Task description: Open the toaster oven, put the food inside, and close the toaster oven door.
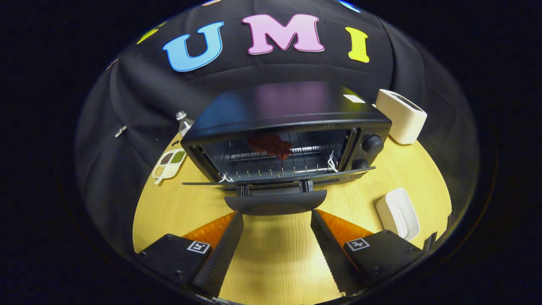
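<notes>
Toaster oven [292, 127] door [279, 178] hangs open at twelve o'clock, food [271, 146] on the rack; rigid, hinged, light—lift by its handle [275, 202]. Gripper [277, 218] spread wide, empty.

Open toaster oven [288, 140], spread jaws below

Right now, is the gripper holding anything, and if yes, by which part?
Nothing is held. The gripper is open, its fingers apart just before the black handle of the black toaster oven's open door.
</notes>
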`<action>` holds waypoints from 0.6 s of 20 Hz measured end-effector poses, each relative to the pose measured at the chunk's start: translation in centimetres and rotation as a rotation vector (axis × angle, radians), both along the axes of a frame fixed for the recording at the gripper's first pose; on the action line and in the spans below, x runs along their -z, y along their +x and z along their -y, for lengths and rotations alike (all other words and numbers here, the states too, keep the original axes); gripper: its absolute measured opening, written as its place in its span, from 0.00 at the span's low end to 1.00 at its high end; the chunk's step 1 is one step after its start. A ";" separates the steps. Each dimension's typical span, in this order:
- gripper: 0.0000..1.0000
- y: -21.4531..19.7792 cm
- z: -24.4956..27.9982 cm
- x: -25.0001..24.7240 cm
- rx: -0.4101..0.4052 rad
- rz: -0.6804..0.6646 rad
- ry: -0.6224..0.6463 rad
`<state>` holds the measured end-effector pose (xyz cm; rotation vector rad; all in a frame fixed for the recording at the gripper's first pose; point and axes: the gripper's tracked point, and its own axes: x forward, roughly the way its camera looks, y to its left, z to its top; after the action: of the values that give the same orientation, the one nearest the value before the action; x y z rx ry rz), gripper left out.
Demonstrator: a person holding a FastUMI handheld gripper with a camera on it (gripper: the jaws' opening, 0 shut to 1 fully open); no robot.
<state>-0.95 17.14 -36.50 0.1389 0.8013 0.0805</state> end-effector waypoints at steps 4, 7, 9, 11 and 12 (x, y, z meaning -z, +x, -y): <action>0.99 1.1 0.3 -2.6 -0.011 0.076 -0.008; 0.99 1.7 0.6 -4.1 -0.017 0.126 0.000; 0.99 1.5 0.7 -4.6 -0.020 0.136 0.012; 0.99 1.2 1.0 -5.1 -0.022 0.145 0.020; 0.99 1.1 1.2 -5.5 -0.022 0.154 0.024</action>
<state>0.13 15.90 -30.98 0.1445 0.6486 0.1201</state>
